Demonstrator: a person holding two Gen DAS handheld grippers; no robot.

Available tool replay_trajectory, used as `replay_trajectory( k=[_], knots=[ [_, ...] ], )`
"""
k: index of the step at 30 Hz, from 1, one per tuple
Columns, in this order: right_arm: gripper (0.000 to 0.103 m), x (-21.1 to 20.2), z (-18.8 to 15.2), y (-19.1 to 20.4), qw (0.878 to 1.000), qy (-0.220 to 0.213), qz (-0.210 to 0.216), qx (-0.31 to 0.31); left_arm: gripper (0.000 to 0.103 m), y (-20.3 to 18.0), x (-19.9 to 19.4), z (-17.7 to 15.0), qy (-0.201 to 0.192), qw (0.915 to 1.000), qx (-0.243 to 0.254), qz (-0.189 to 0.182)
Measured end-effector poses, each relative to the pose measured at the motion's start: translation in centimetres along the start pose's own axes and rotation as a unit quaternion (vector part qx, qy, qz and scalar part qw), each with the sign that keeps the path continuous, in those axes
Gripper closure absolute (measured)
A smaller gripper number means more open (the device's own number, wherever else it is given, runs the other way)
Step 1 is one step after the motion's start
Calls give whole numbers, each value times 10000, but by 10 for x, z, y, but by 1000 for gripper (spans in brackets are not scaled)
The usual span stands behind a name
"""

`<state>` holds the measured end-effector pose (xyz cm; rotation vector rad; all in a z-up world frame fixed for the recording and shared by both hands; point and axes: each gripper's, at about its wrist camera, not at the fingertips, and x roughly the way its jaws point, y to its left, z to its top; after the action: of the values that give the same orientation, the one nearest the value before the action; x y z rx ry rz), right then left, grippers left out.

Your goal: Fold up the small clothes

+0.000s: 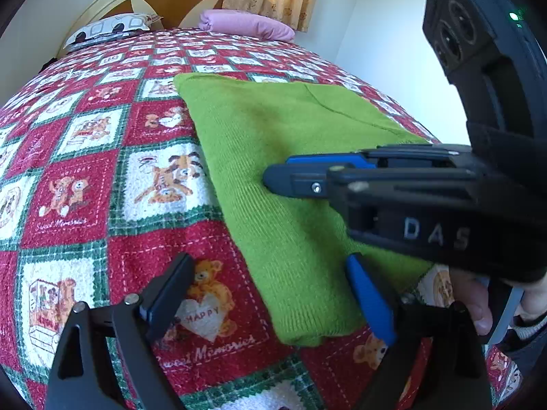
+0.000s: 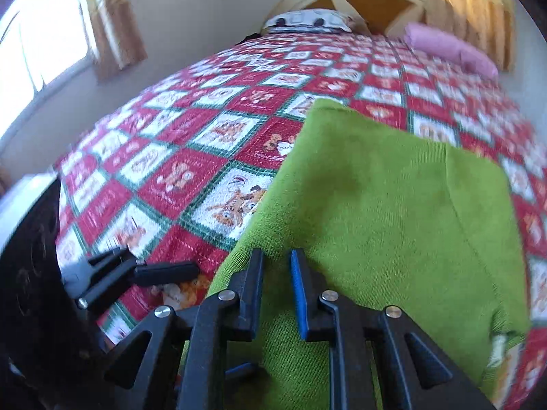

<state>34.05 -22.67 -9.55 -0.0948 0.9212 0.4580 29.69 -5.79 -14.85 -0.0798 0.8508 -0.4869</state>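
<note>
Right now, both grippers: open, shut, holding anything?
Left gripper: open, holding nothing.
Right gripper: nearly shut, narrow gap, nothing gripped, over the green garment.

A pink pillow [image 1: 246,24] and patterned pillow [image 1: 109,29] lie against the headboard [image 1: 171,0].

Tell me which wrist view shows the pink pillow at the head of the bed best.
The left wrist view. There the pink pillow is sharp, with its rolled end and creases clear, lying on the patchwork bedspread against the curtain. The right wrist view shows it too, whole, but blurred and pushed toward the frame's upper right edge.
</note>
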Motion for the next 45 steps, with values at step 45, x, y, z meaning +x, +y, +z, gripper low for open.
replay_trajectory(
  k=[45],
  knots=[
    [62, -90, -46, -154, 9750, -1126, 464, 1860, 0, 19, 11, 30, -139, 9976, -668, -67]
  ],
)
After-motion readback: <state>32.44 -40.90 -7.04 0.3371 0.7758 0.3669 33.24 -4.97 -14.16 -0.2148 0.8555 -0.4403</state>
